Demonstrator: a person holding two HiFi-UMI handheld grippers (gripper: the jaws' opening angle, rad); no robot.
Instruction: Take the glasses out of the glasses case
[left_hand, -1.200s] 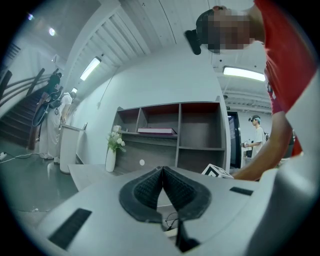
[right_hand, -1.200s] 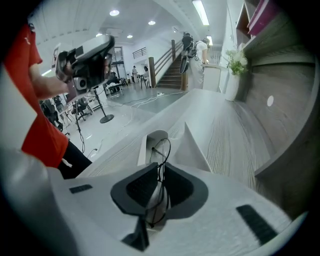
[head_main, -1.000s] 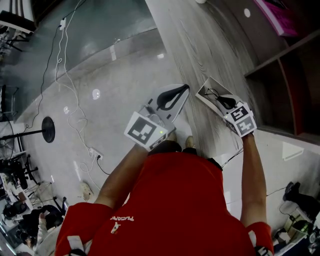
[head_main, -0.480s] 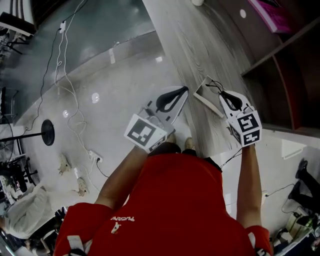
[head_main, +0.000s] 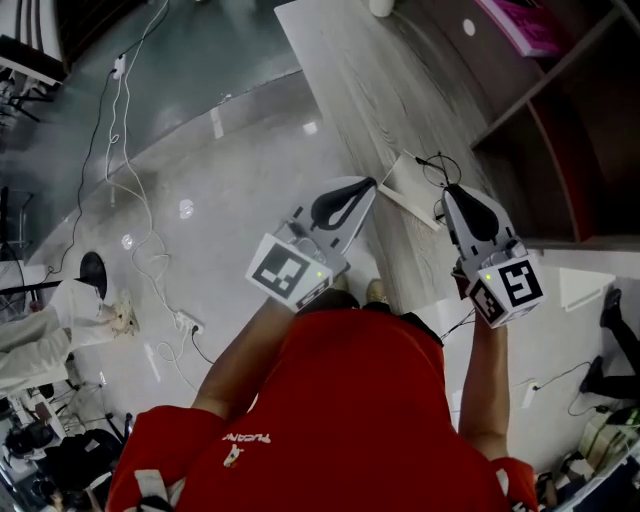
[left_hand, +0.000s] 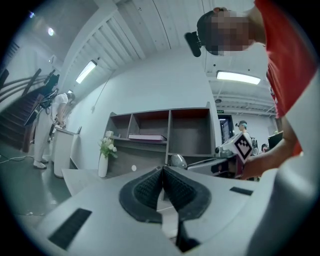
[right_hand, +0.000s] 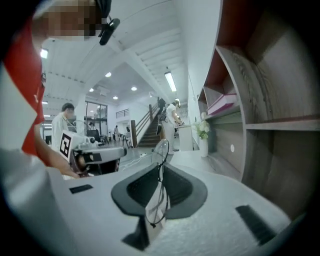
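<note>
The wooden table (head_main: 345, 80) spreads ahead of both claws. On it, just ahead of the right claw (head_main: 450, 190) and a little to its left, lies the white glasses case (head_main: 403, 183). The right claw is clenched on the glasses (right_hand: 160, 150). The thin wire frame stands between its jaws, with one lens above the tips and the rest hanging below. In the right gripper view no part of the case is around the frame, so the taking-out step seems almost finished. The left claw (head_main: 372, 182) is closed with nothing in it and hovers near the left side of the case.

The next move probably calls for carrying the glasses clear of the case and laying them on a bare part of the table. The grip should be gentle, because the frame is thin and held at one small part only. The hanging part could swing or catch on the edge of the case.

The tall shelf unit (head_main: 560, 130) stands close at the right side of the right claw, which leaves little room on that side. A pink book (head_main: 525, 22) lies in it. A vase with flowers (right_hand: 202, 131) stands far ahead of the right claw on the table. Cables (head_main: 125, 140) lie on the floor far to the left of the left claw and are not in the way.
</note>
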